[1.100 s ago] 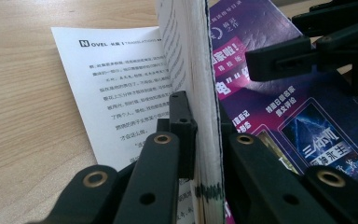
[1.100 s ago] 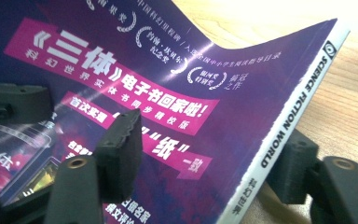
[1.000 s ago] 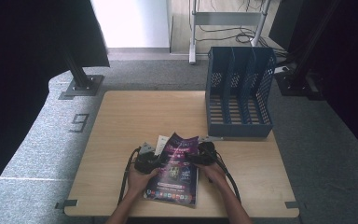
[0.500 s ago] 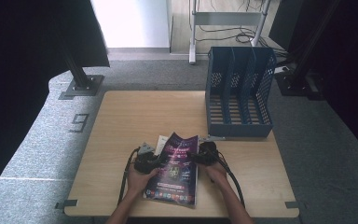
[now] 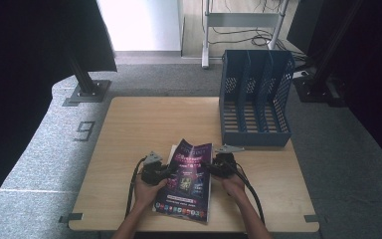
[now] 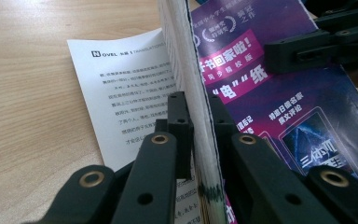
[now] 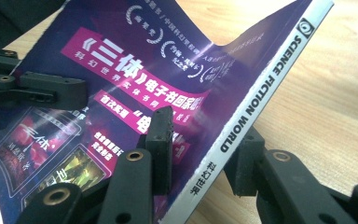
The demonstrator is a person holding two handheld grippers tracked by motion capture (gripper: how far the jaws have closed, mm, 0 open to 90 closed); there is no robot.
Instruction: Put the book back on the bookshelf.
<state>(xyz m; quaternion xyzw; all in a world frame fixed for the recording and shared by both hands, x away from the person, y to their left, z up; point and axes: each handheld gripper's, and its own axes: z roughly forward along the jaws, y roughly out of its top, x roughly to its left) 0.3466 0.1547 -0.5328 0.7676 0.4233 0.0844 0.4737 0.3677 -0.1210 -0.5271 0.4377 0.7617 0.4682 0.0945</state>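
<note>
Purple-covered magazine (image 5: 186,181) lies near the front edge of the wooden table (image 5: 129,129), between both hands, its far end lifted off the wood. Left gripper (image 5: 165,171) is clamped narrow on the page-edge side, jaws pinching the cover and most of the pages, while a loose white page (image 6: 121,93) sags flat onto the table. Right gripper (image 5: 214,167) straddles the white spine (image 7: 256,107); its jaws have just been closing, one above the cover and one under the spine, but in the right gripper view the pads look not quite pressed yet. Best move, I'd say: finish the right pinch squarely on the spine before lifting, keep both hands level, watch that loose page. Blue file rack (image 5: 254,99) stands well apart at the far right, probably the destination.
</note>
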